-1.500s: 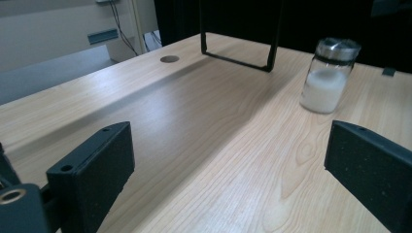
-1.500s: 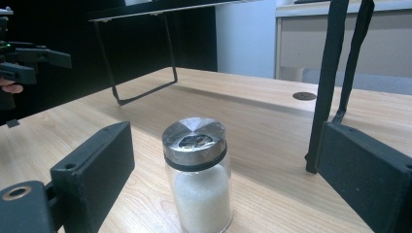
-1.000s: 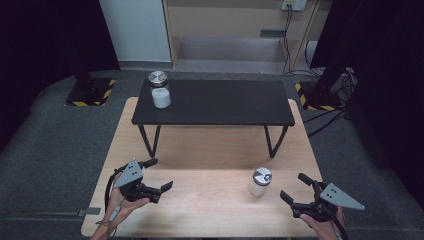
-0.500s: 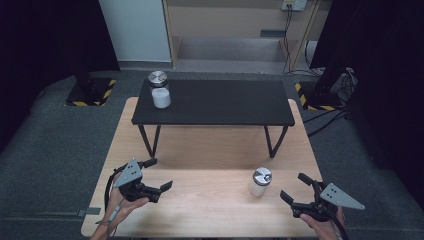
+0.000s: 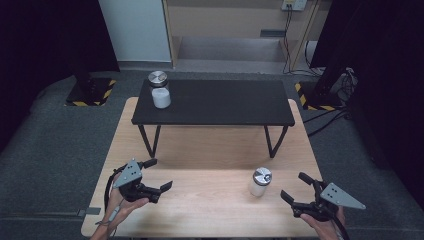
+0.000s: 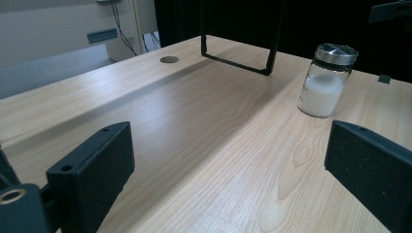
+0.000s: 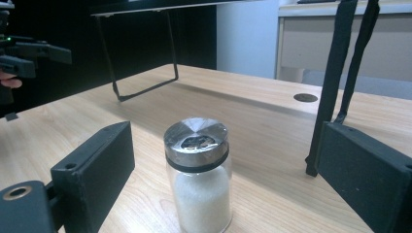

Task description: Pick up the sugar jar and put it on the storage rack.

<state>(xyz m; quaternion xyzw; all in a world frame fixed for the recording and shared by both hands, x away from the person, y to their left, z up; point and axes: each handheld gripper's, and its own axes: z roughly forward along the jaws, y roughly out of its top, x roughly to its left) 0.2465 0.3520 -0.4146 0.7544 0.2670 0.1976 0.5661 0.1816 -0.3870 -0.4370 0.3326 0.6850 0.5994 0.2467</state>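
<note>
A small glass jar [image 5: 260, 182] with a shiny metal lid and white powder inside stands upright on the wooden table [image 5: 210, 145], right of centre. My right gripper [image 5: 298, 187] sits just right of it, open, jaws pointing toward the jar [image 7: 199, 179], which stands ahead of them, untouched. My left gripper [image 5: 157, 174] rests near the table's front left, open and empty, with the jar [image 6: 326, 80] far off to its right. A second matching jar [image 5: 160, 90] stands on the left end of the black bench [image 5: 215, 102].
The black bench stands across the far half of the table on thin metal legs [image 5: 150, 141]. A round cable hole [image 6: 169, 59] is set in the tabletop. Dark stands with yellow-black bases [image 5: 90, 92] flank the far corners. Grey carpet surrounds the table.
</note>
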